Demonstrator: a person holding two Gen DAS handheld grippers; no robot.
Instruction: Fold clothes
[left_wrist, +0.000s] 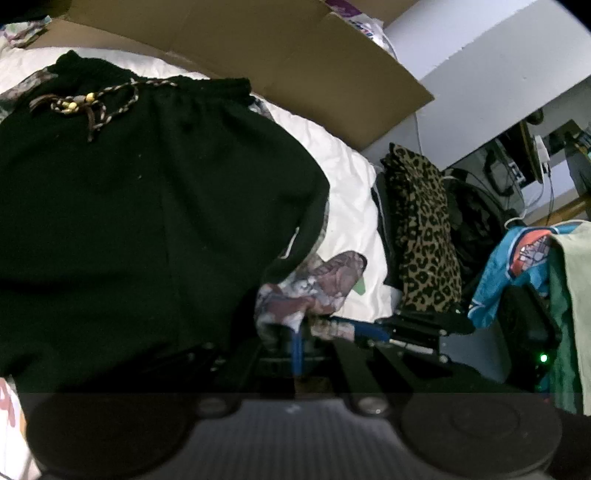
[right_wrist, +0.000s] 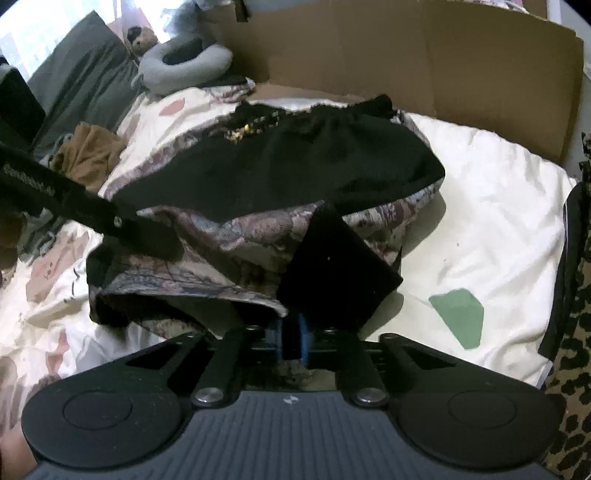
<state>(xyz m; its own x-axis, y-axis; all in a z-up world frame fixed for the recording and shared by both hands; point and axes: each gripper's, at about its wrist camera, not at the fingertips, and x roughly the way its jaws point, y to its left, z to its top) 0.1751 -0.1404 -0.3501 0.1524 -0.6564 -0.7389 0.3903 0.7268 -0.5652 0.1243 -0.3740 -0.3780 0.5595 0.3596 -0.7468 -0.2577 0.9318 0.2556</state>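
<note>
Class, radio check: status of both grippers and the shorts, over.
Left gripper shut on hem of black shorts. Right gripper shut on same hem. Waistband away, drawstring showing. Nothing in the way.

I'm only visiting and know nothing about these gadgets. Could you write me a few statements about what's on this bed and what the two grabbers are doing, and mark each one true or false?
1. The black shorts have a braided drawstring at the waistband. True.
2. The right gripper is wide open above the bed. False: it is shut on the shorts' black and patterned hem.
3. The left gripper is shut on the shorts' fabric. True.
4. A leopard-print garment hangs beside the bed. True.
5. The cardboard sheet lies on top of the shorts. False: it stands behind them, along the far side of the bed.
</note>
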